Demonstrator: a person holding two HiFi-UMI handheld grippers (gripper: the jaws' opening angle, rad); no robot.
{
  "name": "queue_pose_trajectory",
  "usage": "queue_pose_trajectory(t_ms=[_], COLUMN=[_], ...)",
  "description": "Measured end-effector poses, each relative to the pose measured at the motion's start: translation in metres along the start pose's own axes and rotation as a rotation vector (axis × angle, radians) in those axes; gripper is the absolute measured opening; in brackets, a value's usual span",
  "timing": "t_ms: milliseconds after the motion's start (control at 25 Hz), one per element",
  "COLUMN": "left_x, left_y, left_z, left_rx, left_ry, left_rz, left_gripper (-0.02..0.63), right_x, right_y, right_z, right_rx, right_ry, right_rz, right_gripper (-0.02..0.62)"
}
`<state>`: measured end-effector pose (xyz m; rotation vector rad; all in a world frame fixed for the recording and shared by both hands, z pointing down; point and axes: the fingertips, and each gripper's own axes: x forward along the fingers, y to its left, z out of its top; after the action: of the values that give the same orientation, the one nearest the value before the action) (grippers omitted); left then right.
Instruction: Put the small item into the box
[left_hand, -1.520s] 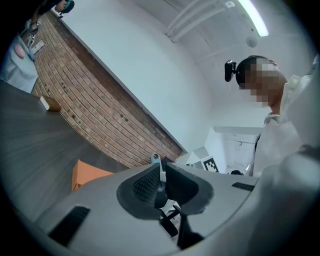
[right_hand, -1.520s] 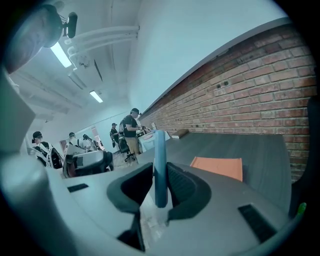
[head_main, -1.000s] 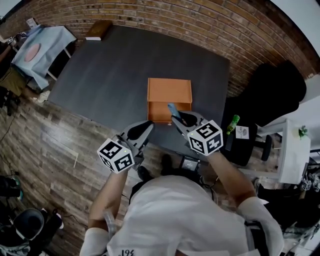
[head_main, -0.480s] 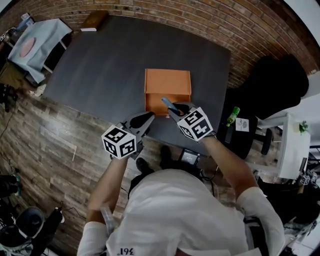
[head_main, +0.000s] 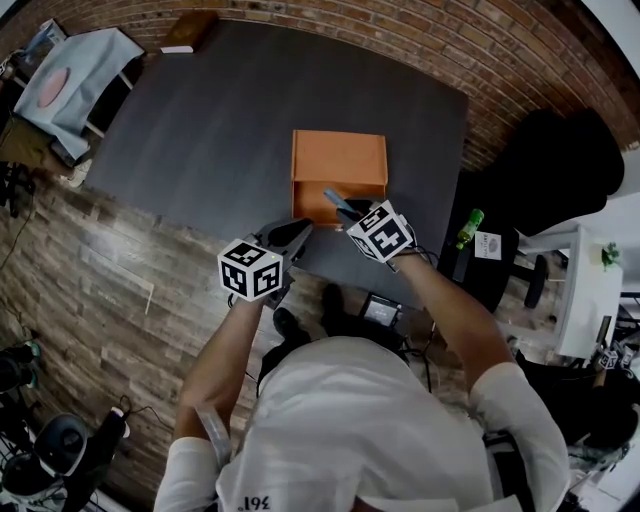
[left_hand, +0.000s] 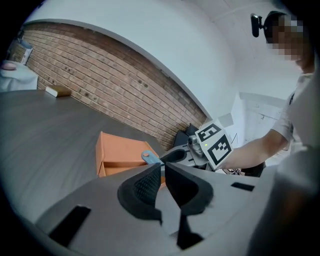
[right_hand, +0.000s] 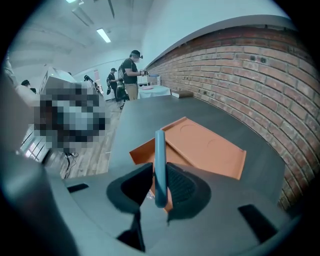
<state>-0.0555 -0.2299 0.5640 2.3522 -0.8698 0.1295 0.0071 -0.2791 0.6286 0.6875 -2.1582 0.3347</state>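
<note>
An orange box (head_main: 338, 158) stands near the front edge of the dark grey table (head_main: 200, 130); its lower part juts out toward me. My right gripper (head_main: 345, 211) is shut on a flat blue small item (head_main: 335, 198), which sticks out over the box's near side. In the right gripper view the blue item (right_hand: 160, 160) stands upright between the pads, with the box (right_hand: 205, 145) just beyond. My left gripper (head_main: 299, 233) hovers at the table's front edge, left of the box, shut and empty. From the left gripper (left_hand: 162, 169) I see the box (left_hand: 122, 152) and the blue item (left_hand: 149, 157).
A brick wall borders the table's far and right sides. A black chair (head_main: 555, 175) and a green bottle (head_main: 467, 228) are at the right. A light-blue covered stand (head_main: 70, 85) sits far left, a brown block (head_main: 190, 32) at the table's far corner.
Both grippers have moved forward toward the box. The blue item stays clamped in the right jaws and now reaches over the box's near part.
</note>
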Motion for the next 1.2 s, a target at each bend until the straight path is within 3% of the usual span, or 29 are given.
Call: queue_pose_trajectory(t_ms=[440, 1200], left_x=[0.021, 0.017], left_y=[0.018, 0.016], left_z=[-0.035, -0.041], left_rx=[-0.027, -0.064], left_ry=[0.107, 0.118], left_rz=[0.045, 0.054], left_gripper=[0.034, 0.034], right_x=[0.052, 0.094], right_y=[-0.019, -0.024], right_z=[-0.024, -0.055], right_rx=[0.045, 0.065], right_ry=[0.153, 0.318], right_rz=[0.011, 0.051], right_gripper=[0.100, 0.100])
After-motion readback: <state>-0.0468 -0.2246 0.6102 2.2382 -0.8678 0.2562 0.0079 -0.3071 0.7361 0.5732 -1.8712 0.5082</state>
